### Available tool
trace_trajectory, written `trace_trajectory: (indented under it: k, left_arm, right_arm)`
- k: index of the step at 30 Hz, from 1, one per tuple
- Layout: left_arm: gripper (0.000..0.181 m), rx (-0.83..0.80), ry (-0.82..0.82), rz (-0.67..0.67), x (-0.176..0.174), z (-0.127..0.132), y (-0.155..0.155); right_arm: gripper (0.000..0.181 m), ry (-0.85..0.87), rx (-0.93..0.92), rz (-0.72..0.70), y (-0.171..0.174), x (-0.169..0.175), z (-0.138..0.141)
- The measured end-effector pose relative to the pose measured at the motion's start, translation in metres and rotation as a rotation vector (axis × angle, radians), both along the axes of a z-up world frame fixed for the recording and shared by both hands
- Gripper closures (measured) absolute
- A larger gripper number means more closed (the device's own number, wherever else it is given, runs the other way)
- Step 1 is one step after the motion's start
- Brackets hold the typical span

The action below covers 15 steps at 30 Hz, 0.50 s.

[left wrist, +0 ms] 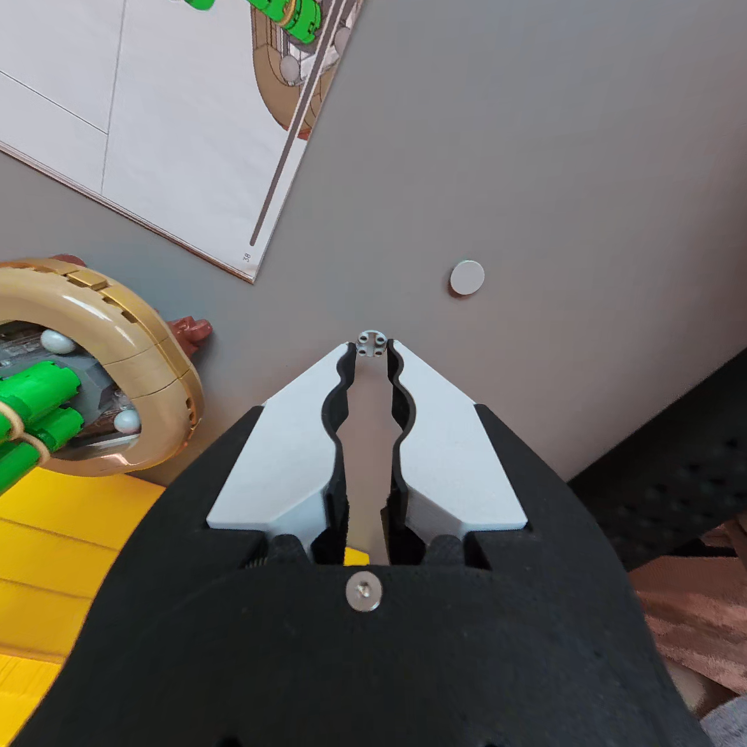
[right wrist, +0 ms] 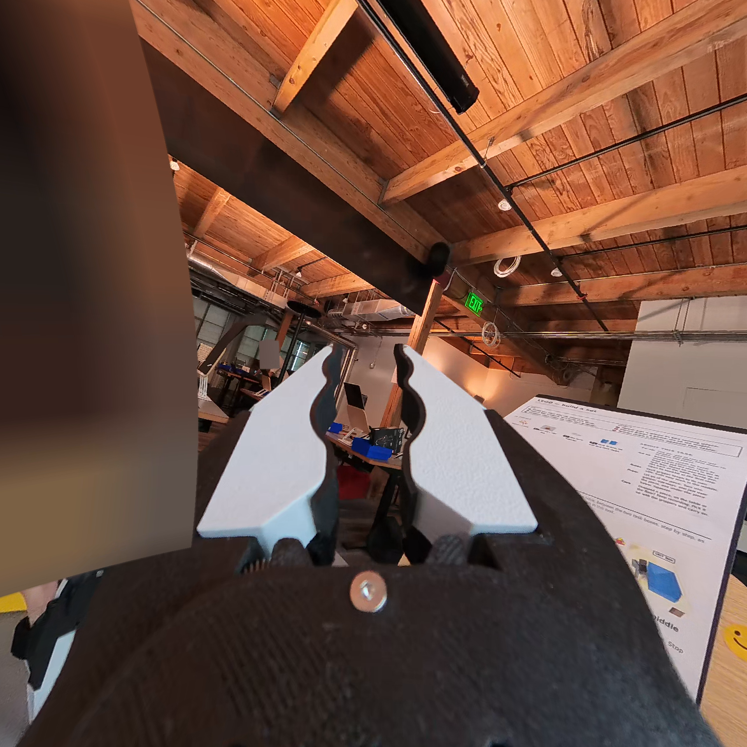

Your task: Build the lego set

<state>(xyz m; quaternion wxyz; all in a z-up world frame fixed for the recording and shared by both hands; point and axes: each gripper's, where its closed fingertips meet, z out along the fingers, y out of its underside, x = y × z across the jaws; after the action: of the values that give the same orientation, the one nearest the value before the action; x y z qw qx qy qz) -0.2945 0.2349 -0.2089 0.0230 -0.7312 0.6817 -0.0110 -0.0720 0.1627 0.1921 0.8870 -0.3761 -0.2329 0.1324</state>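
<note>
My left gripper [left wrist: 372,347] pinches small grey round piece [left wrist: 371,344] by the very tips, over the grey bench [left wrist: 525,161] mid-area, near its dark edge. Grip is marginal; any twist and it pops out. Tan model [left wrist: 121,364] sits left. Right gripper [right wrist: 366,355] agape, empty, aimed at ceiling, no backup.

Grey table [left wrist: 525,141], lightly loaded.
On it you have an instruction booklet [left wrist: 169,133], a round grey tile [left wrist: 467,277] and the tan Lego model [left wrist: 121,364].
</note>
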Motion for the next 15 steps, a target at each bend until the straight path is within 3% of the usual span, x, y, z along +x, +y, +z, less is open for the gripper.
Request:
trace_trajectory:
  k: [1,15]
  left_arm:
    - [0.167,0.000,0.008,-0.005,0.000,-0.002,-0.001]
    - [0.167,0.013,0.088,-0.054,-0.005,-0.015,-0.008]
  right_arm:
    - [0.155,-0.003,-0.001,0.003,0.000,-0.001,0.000]
    - [0.155,-0.018,-0.025,0.022,0.004,-0.004,-0.004]
